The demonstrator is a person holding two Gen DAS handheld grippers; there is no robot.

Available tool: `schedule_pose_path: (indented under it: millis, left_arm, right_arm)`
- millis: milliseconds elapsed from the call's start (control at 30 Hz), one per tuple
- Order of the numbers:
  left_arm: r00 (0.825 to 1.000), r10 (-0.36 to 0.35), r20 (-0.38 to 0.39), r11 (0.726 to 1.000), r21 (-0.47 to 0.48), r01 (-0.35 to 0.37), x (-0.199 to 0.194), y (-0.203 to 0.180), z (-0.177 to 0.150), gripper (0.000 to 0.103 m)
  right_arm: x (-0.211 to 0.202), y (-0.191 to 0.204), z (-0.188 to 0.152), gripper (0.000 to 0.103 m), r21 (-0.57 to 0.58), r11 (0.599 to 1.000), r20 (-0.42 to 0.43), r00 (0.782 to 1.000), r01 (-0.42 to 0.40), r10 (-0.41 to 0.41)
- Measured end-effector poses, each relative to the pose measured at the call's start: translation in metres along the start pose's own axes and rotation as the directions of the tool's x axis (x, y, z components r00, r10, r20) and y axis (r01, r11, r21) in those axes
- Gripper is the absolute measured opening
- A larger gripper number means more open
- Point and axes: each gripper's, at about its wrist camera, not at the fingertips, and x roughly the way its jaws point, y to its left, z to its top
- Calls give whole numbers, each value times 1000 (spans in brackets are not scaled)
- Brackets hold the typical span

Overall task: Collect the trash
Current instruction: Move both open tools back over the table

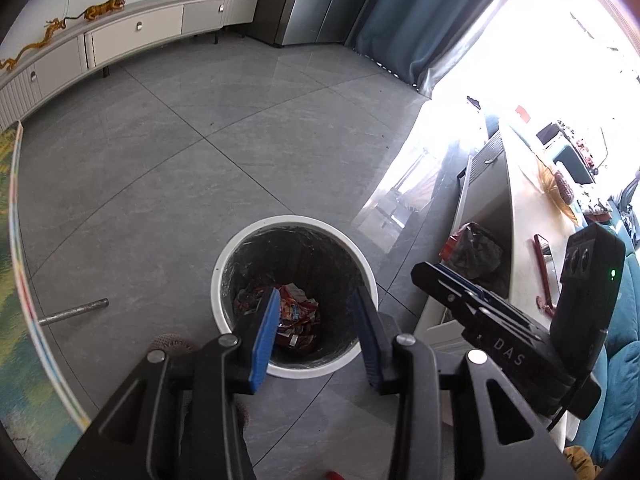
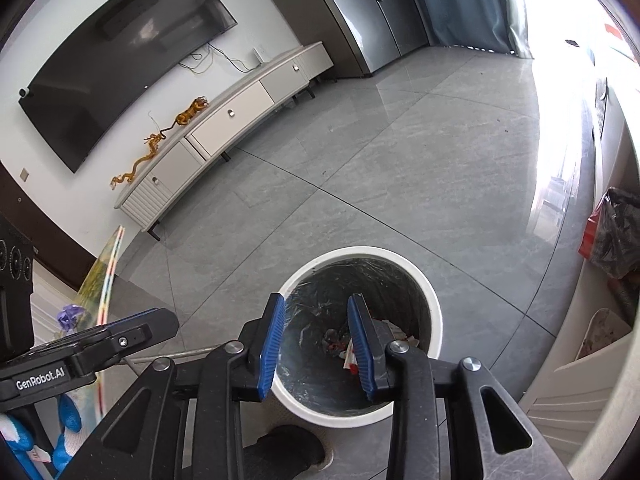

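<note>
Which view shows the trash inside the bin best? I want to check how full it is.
The left wrist view: it looks almost straight down into the bin, showing the wrappers at the bottom between the open left gripper. In the right wrist view, the right gripper covers much of the trash.

I count two grippers point(image 1: 316, 304) point(image 2: 316, 308), both empty with jaws apart, one white bin point(image 1: 240, 240) point(image 2: 434, 312) holding a heap of wrappers point(image 1: 296, 316), two golden figurines point(image 2: 192, 111) point(image 2: 138, 162) and one television point(image 2: 120, 60).
</note>
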Motion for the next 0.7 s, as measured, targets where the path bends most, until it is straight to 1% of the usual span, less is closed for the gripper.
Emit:
schedule_pose_path:
  millis: [133,167,200,333,400,533,600,700]
  left_arm:
    - [999,9,34,1000,10,-9,-27,3,-10,36]
    - [999,12,45,1000,9,-12,-35,4,-13,36]
    - [998,17,59,1000,9,-17,-44,6,-17,36]
    - [993,40,107,999,9,-42,-74,14,-29,37]
    - [988,59,143,998,1,-59,-93,19,-37,37]
    - [974,95,204,995,-34,-90,-128,36,-51,37]
    - [965,118,232,993,-49,-110,-145,46,-60,37]
    - [951,157,265,987,-71,-143,-169,62,-75,37]
  right_arm:
    - [-16,14,1,31,-21,1000,24,1000,-12,13]
    - [-21,18,1,33,-31,999,32,999,-14,15]
    - [-26,24,1,35,-43,999,41,999,-16,17]
    - [-46,47,-1,36,-99,995,72,997,-29,36]
    - [-57,64,-2,40,-135,990,90,995,-37,50]
    - [-75,94,-5,42,-196,979,115,990,-62,86]
    - [-83,112,-7,45,-230,970,119,987,-80,110]
    - [-88,139,-12,45,-279,954,112,983,-111,147]
